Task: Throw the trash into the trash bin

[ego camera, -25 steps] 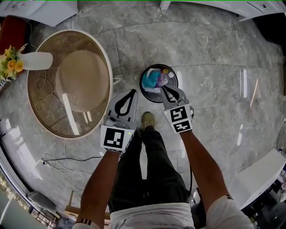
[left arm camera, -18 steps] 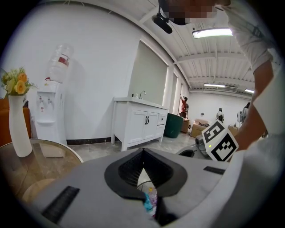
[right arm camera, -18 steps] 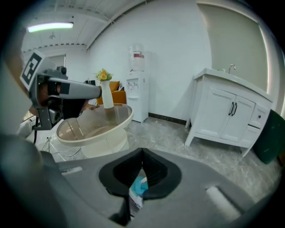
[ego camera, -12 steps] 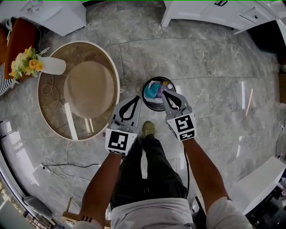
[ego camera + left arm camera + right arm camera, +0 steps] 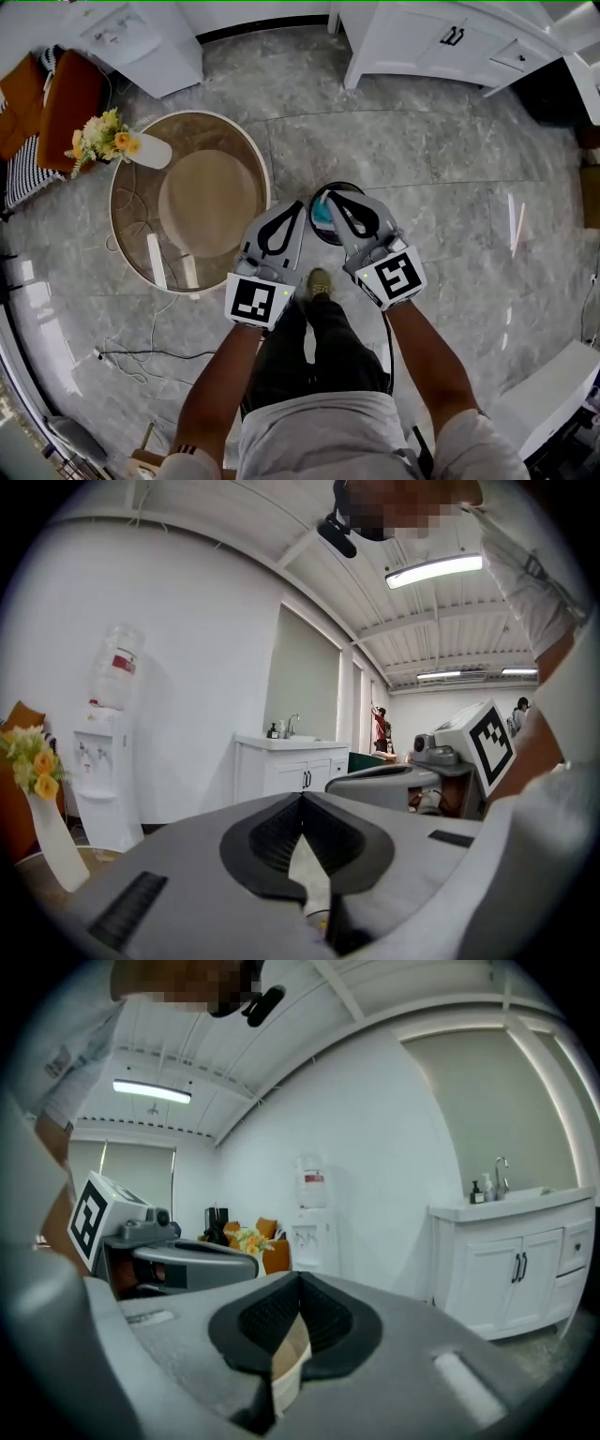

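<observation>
The black round trash bin (image 5: 316,228) stands on the marble floor in front of the person's feet, with blue and other coloured trash (image 5: 322,212) inside. Most of it is hidden behind my raised right gripper (image 5: 328,194), which is shut with nothing in it. My left gripper (image 5: 298,204) is beside it, also shut and empty. Both point nearly level across the room. In the left gripper view the tips (image 5: 302,796) meet, as they do in the right gripper view (image 5: 300,1277). Each gripper shows in the other's view: the right one (image 5: 450,761), the left one (image 5: 155,1241).
A round glass table (image 5: 131,234) stands left of the bin, with a white vase of yellow flowers (image 5: 141,150) on it. White cabinets (image 5: 431,42) line the far wall, a water dispenser (image 5: 103,761) stands by it. Cables (image 5: 141,352) lie on the floor.
Both grippers have risen from just above the bin toward the head camera and now cover more of it. The right one has tipped up from pointing downward to nearly level.
</observation>
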